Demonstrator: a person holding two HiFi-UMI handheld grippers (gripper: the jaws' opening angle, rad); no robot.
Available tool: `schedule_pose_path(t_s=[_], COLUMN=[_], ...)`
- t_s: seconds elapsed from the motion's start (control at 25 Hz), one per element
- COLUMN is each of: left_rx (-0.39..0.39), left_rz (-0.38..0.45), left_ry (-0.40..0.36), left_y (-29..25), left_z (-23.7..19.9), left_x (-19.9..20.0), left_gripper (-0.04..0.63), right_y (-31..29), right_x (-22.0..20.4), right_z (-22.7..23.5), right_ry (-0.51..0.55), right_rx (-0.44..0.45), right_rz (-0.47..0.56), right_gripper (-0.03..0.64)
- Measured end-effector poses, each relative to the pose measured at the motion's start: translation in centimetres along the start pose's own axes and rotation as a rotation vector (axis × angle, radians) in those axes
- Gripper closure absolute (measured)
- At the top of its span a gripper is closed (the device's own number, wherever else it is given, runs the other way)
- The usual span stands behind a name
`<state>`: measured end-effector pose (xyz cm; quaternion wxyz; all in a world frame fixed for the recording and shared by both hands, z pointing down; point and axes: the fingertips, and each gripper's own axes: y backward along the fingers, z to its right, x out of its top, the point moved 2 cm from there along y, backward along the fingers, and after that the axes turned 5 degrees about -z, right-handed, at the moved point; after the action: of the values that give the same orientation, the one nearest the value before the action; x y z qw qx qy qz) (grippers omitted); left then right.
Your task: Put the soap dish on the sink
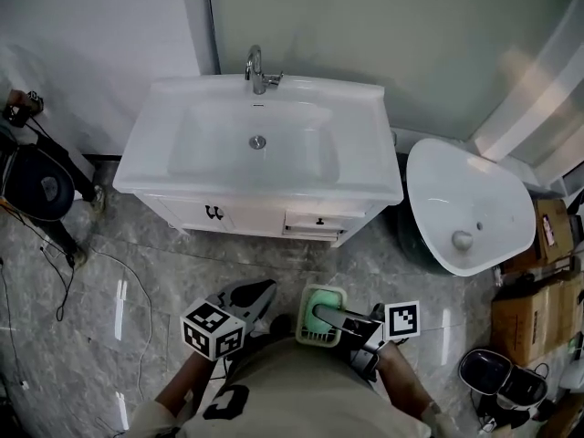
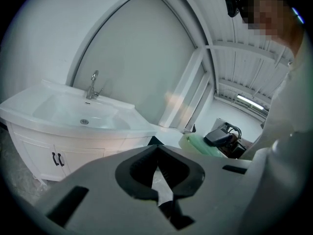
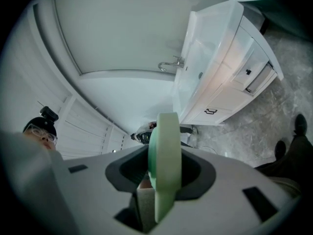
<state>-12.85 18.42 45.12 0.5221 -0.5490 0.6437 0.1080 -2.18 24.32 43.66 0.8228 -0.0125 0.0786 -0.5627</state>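
A pale green soap dish [image 1: 315,338] is held low in front of the person, over the floor, a step short of the white sink [image 1: 274,190] and its chrome tap [image 1: 258,71]. My right gripper [image 1: 321,316] is shut on the dish. In the right gripper view the dish [image 3: 165,165] stands edge-on between the jaws, with the sink [image 3: 210,62] beyond. My left gripper [image 1: 260,292] hangs beside it, shut and empty. The left gripper view shows its jaws [image 2: 157,153] closed, the sink [image 2: 73,129] to the left and the dish [image 2: 200,143] to the right.
A loose white basin [image 1: 470,203] leans on the floor right of the vanity. Cardboard boxes [image 1: 529,308] stand at the far right. Dark equipment [image 1: 36,185] and cables [image 1: 100,263] lie at the left. The vanity has cabinet doors [image 1: 214,213] below.
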Motion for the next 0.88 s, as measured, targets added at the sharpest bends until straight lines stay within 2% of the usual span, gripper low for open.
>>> schedule_pose_path(t_s=[0.28, 0.48, 0.88], left_rx=[0.005, 0.047, 0.149], left_rz=[-0.028, -0.051, -0.062], left_ry=[-0.043, -0.080, -0.013], left_y=[-4.9, -8.4, -13.6], left_z=[1.1, 2.1, 3.2], left_x=[3.6, 5.7, 7.3], left_gripper=[0.577, 0.577, 0.577], right_y=[3.2, 5.8, 9.0], right_x=[4.6, 7.7, 12.5], right_z=[0.6, 1.5, 2.5], right_ry=[-0.013, -0.006, -0.010], right_rx=[0.040, 0.041, 0.076], right_rz=[0.033, 0.039, -0.086], right_gripper=[0.486, 0.488, 0.488])
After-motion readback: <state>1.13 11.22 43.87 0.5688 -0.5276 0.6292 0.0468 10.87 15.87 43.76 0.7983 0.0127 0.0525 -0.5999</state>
